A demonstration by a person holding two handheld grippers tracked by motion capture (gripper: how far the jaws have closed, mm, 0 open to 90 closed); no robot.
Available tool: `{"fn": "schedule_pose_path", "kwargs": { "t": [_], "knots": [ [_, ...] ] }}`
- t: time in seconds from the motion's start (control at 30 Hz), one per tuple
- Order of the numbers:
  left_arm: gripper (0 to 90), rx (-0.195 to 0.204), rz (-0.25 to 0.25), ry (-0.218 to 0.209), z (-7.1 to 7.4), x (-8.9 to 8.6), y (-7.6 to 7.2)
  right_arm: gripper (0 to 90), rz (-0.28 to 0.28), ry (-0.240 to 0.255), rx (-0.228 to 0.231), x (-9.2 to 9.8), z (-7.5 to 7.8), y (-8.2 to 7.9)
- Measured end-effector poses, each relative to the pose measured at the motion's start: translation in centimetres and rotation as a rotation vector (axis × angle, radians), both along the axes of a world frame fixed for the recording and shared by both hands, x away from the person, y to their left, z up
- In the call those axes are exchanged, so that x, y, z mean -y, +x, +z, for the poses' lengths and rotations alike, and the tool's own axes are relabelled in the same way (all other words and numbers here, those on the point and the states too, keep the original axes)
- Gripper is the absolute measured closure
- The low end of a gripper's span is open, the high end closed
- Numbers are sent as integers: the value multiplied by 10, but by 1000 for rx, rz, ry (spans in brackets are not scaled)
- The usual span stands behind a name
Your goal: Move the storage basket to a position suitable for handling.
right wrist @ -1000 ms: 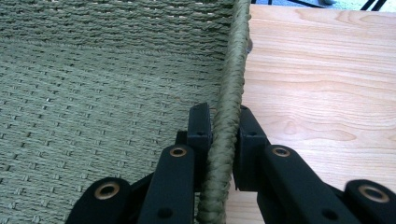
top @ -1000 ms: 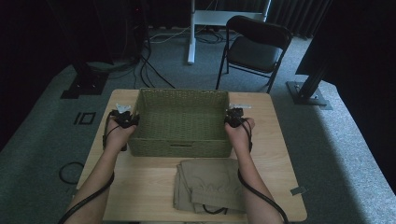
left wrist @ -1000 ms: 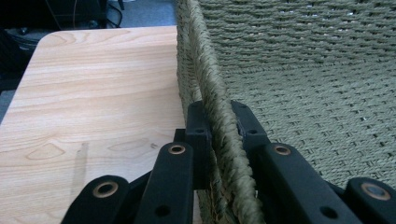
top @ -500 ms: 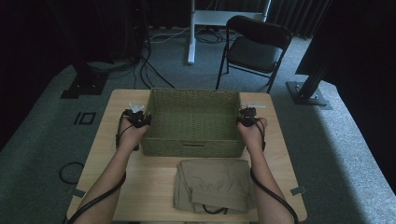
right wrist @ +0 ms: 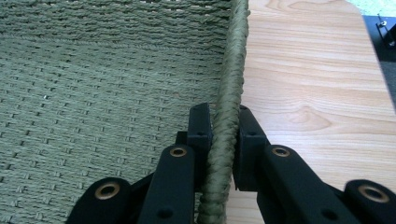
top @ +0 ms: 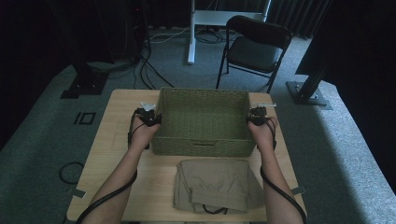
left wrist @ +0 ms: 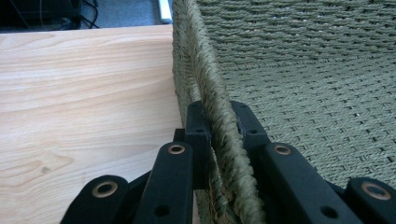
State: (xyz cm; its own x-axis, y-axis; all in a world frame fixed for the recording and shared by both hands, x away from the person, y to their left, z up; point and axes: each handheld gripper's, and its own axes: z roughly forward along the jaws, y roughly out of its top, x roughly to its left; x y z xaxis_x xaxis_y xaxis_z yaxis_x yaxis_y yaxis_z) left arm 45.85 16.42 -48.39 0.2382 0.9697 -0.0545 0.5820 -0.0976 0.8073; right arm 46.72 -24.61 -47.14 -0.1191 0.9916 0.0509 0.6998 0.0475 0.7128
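While both tongs pinch the basket's (top: pixel 203 122) rope rim, the left gripper (top: pixel 150 118) on its left wall and the right gripper (top: pixel 256 116) on its right wall, keep the 2 hands level and moving together, so the basket between them slides squarely without twisting toward the folded cloth (top: pixel 215 185).

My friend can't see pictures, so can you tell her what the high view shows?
Two hands hold grippers clamped on the side rims of an empty green woven basket on a wooden table: the left gripper on its left rim, the right gripper on its right rim. A folded tan cloth lies in front of the basket, and a black chair stands beyond the table.
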Motion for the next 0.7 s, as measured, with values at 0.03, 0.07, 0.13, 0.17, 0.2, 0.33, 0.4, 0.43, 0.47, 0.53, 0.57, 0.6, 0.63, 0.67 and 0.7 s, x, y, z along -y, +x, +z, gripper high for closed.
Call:
{"fn": "schedule_pose_path", "kwargs": {
  "t": [0.03,0.07,0.13,0.17,0.2,0.33,0.4,0.43,0.47,0.53,0.57,0.6,0.63,0.67,0.7],
  "knots": [
    [805,0,-3,0,0,2,0,799,-1,4,0,3,0,0],
    [805,-1,-5,4,0,5,1,799,-4,6,-2,5,0,0],
    [805,-2,-7,9,0,8,2,799,-7,4,-2,7,0,0],
    [805,-2,-8,9,0,10,2,799,-7,2,-1,10,0,-1],
    [806,-3,-10,10,0,13,3,799,-11,6,0,13,0,-1],
    [805,-7,-20,19,1,21,5,798,-17,14,-3,22,0,-2],
    [805,-7,-23,17,1,26,6,798,-18,11,-4,26,0,-2],
    [805,-8,-25,17,1,27,6,797,-21,12,-5,28,0,-2],
    [805,-8,-25,15,1,30,7,797,-22,11,-5,30,0,-2],
    [805,-8,-30,16,1,34,8,797,-25,12,-6,34,0,-2],
    [805,-9,-32,19,1,35,8,797,-27,11,-6,36,0,-3],
    [805,-9,-33,18,1,37,9,797,-29,14,-7,38,0,-3],
    [805,-12,-34,20,1,38,9,796,-29,15,-7,40,0,-3],
    [805,-12,-35,18,1,40,10,796,-30,14,-7,41,0,-3],
    [806,-11,-38,19,1,41,10,797,-33,13,-9,43,0,-3]
  ]
}}
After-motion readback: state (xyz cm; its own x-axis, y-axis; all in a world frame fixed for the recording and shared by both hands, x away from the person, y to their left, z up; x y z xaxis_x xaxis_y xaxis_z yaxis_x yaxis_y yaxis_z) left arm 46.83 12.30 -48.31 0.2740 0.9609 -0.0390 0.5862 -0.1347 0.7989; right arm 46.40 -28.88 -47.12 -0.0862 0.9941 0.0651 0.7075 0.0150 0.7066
